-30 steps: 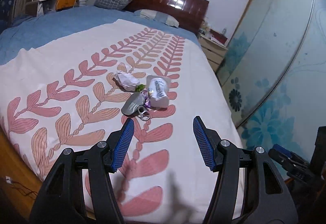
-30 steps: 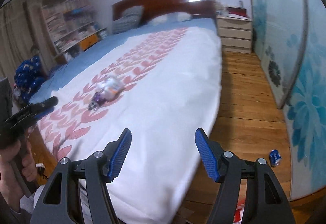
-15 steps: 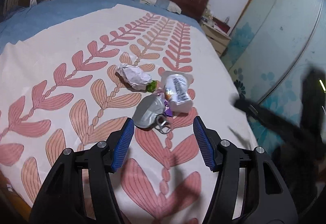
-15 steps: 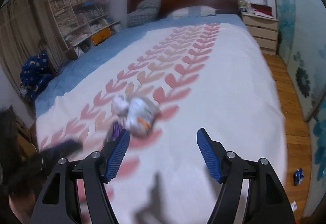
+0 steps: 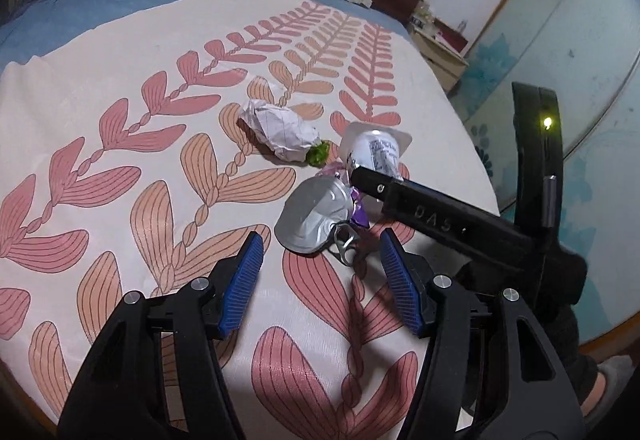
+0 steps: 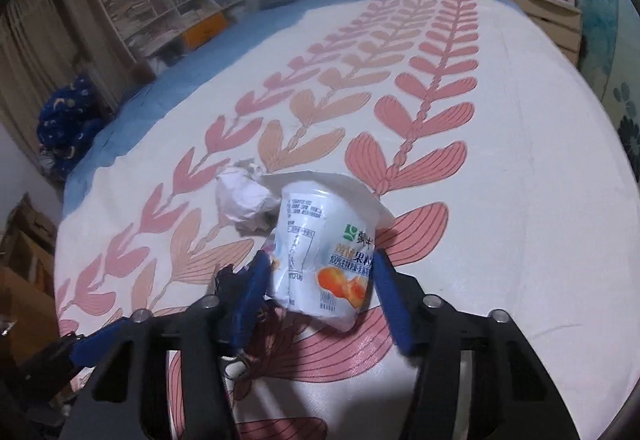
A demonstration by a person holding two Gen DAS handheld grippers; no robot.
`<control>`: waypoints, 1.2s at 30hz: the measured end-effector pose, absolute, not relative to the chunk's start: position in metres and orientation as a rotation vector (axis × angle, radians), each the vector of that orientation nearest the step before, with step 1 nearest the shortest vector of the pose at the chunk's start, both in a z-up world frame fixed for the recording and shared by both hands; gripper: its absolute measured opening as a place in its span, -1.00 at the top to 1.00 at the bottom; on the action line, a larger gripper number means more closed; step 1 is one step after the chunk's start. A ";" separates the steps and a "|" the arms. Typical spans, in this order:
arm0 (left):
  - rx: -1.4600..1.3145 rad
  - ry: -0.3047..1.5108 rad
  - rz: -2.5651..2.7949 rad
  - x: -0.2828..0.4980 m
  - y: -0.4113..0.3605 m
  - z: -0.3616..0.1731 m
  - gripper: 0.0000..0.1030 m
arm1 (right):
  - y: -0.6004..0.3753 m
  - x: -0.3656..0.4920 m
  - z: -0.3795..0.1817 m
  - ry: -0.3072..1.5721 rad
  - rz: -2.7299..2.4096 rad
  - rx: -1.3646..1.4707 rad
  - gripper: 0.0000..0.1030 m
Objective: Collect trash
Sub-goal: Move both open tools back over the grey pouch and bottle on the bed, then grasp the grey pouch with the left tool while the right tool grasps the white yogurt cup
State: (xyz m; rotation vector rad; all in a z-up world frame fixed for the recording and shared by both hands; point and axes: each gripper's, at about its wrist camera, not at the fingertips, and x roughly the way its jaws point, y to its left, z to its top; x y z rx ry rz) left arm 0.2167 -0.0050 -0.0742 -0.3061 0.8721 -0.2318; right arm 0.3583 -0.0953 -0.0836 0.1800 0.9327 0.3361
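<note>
On the bed (image 5: 100, 88), the right claw (image 6: 320, 280), a second ago hanging wide over the floor, now brackets the yogurt cup (image 6: 320, 252), jaws not yet clenched, while the left claw (image 5: 320, 272) has closed in, released, on the lid (image 5: 316, 216).
</note>
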 end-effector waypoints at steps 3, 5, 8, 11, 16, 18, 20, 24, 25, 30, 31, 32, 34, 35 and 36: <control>-0.304 0.873 -0.234 0.219 -0.008 -0.077 -0.18 | -0.114 0.351 -0.074 0.921 0.312 0.227 -0.01; -0.306 0.877 -0.230 0.220 -0.009 -0.079 -0.18 | -0.130 0.345 -0.061 0.889 0.298 0.265 -0.01; -0.300 0.889 -0.225 0.222 -0.012 -0.084 -0.18 | -0.156 0.330 -0.035 0.836 0.296 0.288 -0.01; -0.275 0.889 -0.250 0.232 -0.019 -0.084 -0.30 | -0.185 0.305 -0.010 0.797 0.298 0.303 -0.01; -0.273 0.977 -0.293 0.258 -0.026 -0.102 -0.41 | -0.236 0.252 0.000 0.804 0.271 0.346 -0.01; -0.279 0.992 -0.299 0.262 -0.026 -0.105 -0.41 | -0.253 0.233 -0.007 0.824 0.244 0.358 -0.01; -0.279 1.001 -0.302 0.265 -0.026 -0.106 -0.41 | -0.263 0.221 -0.014 0.846 0.232 0.362 -0.01; -0.264 1.003 -0.272 0.263 -0.027 -0.107 -0.25 | -0.277 0.205 -0.027 0.877 0.204 0.382 -0.01; -0.265 1.003 -0.266 0.263 -0.026 -0.107 -0.22 | -0.278 0.204 -0.029 0.883 0.202 0.386 -0.01; -0.296 0.989 -0.268 0.264 -0.020 -0.106 -0.18 | -0.275 0.198 -0.029 0.883 0.208 0.363 -0.01; -0.305 0.980 -0.266 0.263 -0.019 -0.105 -0.18 | -0.272 0.198 -0.028 0.881 0.210 0.360 -0.01; -0.309 0.975 -0.261 0.262 -0.018 -0.104 -0.18 | -0.271 0.199 -0.027 0.876 0.212 0.356 -0.01; -0.323 0.956 -0.250 0.258 -0.014 -0.100 -0.18 | -0.270 0.198 -0.022 0.862 0.213 0.350 -0.01; -0.328 0.943 -0.247 0.256 -0.013 -0.097 -0.18 | -0.269 0.198 -0.018 0.854 0.217 0.348 -0.01; -0.331 0.929 -0.240 0.252 -0.011 -0.092 -0.18 | -0.269 0.196 -0.014 0.842 0.220 0.347 -0.01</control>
